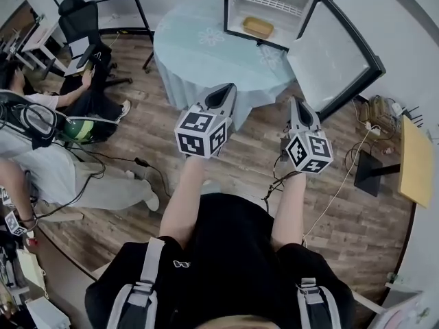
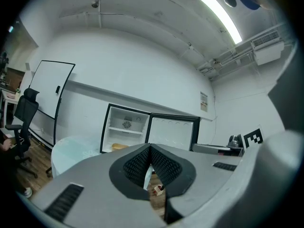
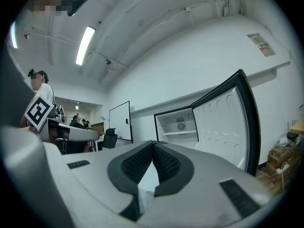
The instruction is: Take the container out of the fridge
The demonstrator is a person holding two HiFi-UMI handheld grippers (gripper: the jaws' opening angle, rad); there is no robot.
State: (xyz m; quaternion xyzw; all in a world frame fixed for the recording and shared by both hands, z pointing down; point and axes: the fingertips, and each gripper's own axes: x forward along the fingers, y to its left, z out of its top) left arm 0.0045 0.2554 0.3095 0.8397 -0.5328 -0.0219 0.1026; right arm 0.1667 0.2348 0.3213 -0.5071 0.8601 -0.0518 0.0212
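A small white fridge (image 1: 269, 9) stands open on the floor behind a round table. A flat tan container (image 1: 258, 27) lies on its lower shelf. Its door (image 1: 336, 57) is swung out to the right. Both grippers are held up in front of me, well short of the fridge. My left gripper (image 1: 227, 89) points at the table, jaws shut and empty. My right gripper (image 1: 296, 103) is also shut on nothing. The left gripper view has the fridge (image 2: 124, 127) and container (image 2: 119, 147) beyond the closed tips (image 2: 149, 147). The right gripper view shows the closed tips (image 3: 153, 143), the fridge (image 3: 179, 126) and the door (image 3: 228, 120).
The round table with a pale blue cloth (image 1: 202, 46) stands between me and the fridge. People (image 1: 48, 149) and a black office chair (image 1: 82, 29) are at the left. Cables (image 1: 343, 177), a black stand (image 1: 374, 170) and cardboard (image 1: 417, 160) lie at the right. A whiteboard (image 2: 54, 96) leans on the wall.
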